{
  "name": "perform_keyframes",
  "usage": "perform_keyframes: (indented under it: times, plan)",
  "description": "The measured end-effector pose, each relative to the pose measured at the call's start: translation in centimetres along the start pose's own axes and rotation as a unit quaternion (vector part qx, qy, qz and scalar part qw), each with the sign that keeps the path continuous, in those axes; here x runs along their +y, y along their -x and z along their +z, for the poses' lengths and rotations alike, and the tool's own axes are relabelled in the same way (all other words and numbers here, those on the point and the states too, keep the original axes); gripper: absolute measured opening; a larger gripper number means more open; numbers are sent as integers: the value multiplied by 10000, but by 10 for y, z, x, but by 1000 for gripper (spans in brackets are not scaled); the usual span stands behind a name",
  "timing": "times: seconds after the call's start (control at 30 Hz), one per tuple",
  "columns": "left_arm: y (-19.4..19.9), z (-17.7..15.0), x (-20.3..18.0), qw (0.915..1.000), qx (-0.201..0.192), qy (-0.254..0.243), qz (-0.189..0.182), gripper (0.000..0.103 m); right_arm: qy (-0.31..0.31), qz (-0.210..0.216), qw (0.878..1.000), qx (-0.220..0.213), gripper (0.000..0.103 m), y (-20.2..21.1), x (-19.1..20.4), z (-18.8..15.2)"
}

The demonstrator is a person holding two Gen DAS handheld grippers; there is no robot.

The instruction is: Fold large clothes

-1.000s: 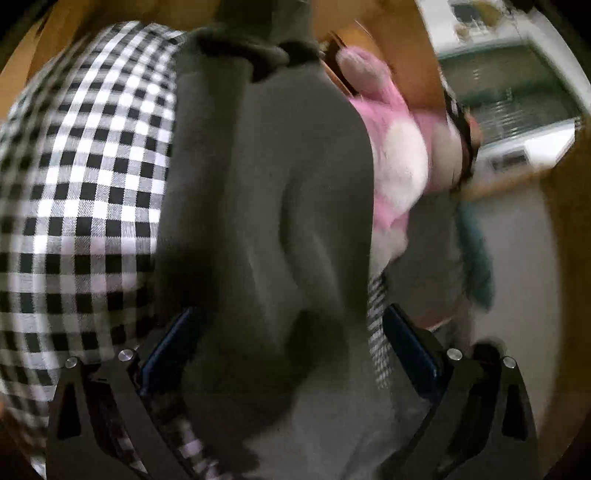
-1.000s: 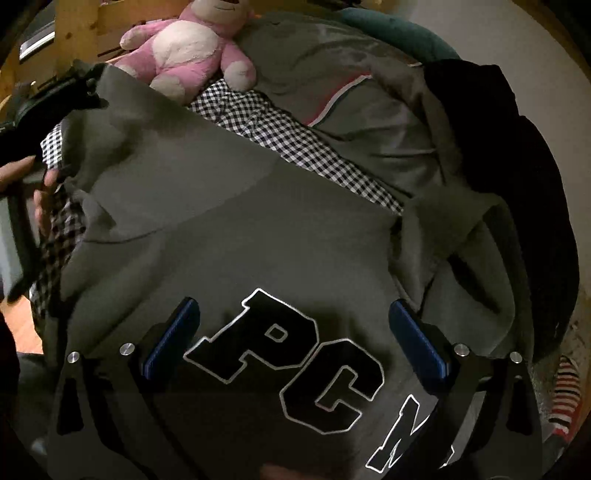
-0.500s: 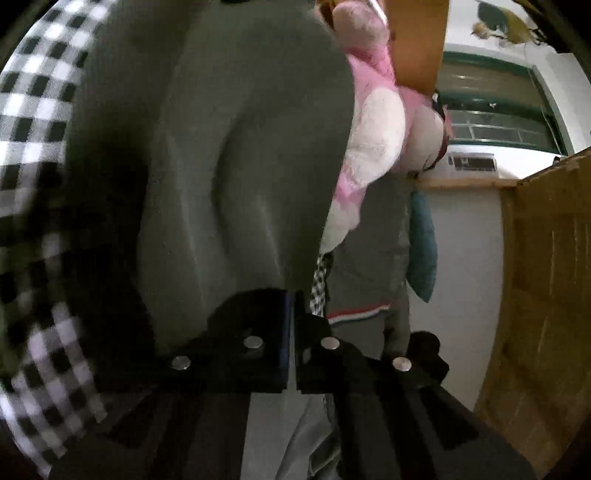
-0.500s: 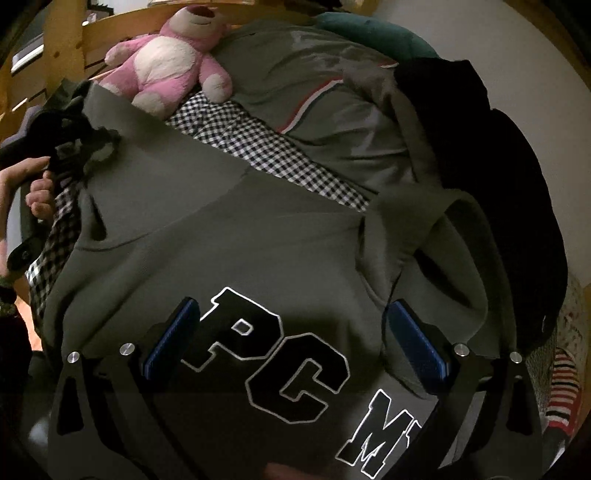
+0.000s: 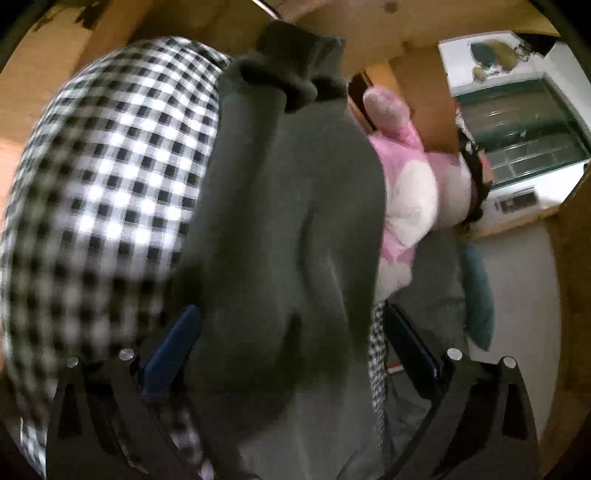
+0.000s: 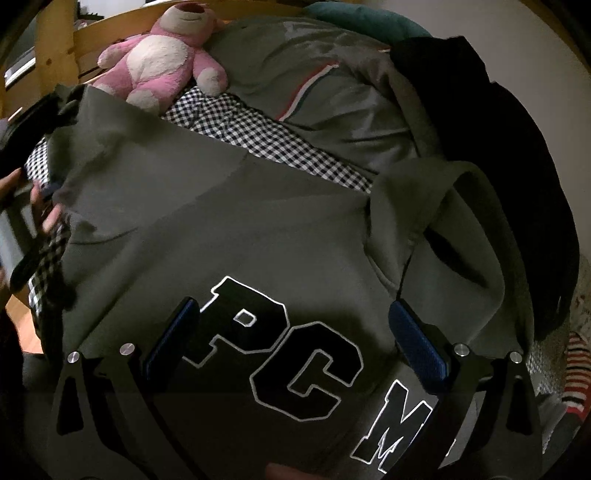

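Observation:
A large grey hoodie (image 6: pixel 229 229) with black letters lies spread on a checked bedsheet (image 6: pixel 258 136). Its hood (image 6: pixel 436 221) lies at the right. My right gripper (image 6: pixel 291 332) is open and hovers just above the letters, holding nothing. In the left wrist view the hoodie's sleeve (image 5: pixel 284 229) with its ribbed cuff (image 5: pixel 295 70) runs up between the fingers of my left gripper (image 5: pixel 291 347), which is open around it. The left gripper also shows at the left edge of the right wrist view (image 6: pixel 26 147), at the sleeve end.
A pink plush bear (image 6: pixel 162 55) sits at the head of the bed against a wooden frame (image 6: pixel 55 51). Another grey garment (image 6: pixel 314 92) and a black garment (image 6: pixel 498 166) lie at the far right. A teal pillow (image 6: pixel 362 18) lies behind.
My left gripper was shut on the sleeve half a second ago and has now opened around it. The right gripper has drifted slightly over the letters.

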State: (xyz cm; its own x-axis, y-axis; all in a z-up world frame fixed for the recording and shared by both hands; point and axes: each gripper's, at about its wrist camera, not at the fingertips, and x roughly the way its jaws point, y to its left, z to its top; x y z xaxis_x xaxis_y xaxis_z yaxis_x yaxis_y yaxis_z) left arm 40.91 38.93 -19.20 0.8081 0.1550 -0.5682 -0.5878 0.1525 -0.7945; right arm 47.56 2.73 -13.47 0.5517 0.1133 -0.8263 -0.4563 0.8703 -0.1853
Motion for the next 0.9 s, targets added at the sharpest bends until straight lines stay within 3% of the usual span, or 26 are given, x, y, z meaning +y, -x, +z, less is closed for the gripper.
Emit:
perform_keyframes:
  times: [0.1,0.27,0.37,0.47,0.53,0.63,0.77,0.83,0.9]
  plan:
    - [-4,-8,1,9983,501,263,-149,97,-186,97,9998,-20,100,0,-5,-7]
    - [-3,-43,-3,9982,541,-165,205,97,-288,345,9990,5,100,-7,-10,-18]
    - [8,-64,-12,9981,535,-158,260,97,-371,397,9985,-36,100,-8,-17,-20]
    - [25,-90,-16,9965,787,-184,194,97,-502,437,9978,-77,100,-6,-24,-21]
    - [30,-101,-7,9943,1009,1,339,97,-551,445,9974,-120,100,-1,-29,-22]
    - [34,-103,26,9913,1074,407,650,97,-633,469,9966,-220,100,8,-37,-23]
    - [16,-90,29,9851,1175,841,934,97,-694,521,9957,-338,100,21,-42,-25]
    - [8,-82,17,9866,1180,749,845,97,-697,538,9954,-368,100,26,-45,-28]
    - [13,-80,9,9906,1165,564,444,97,-709,507,9955,-382,100,29,-48,-30]
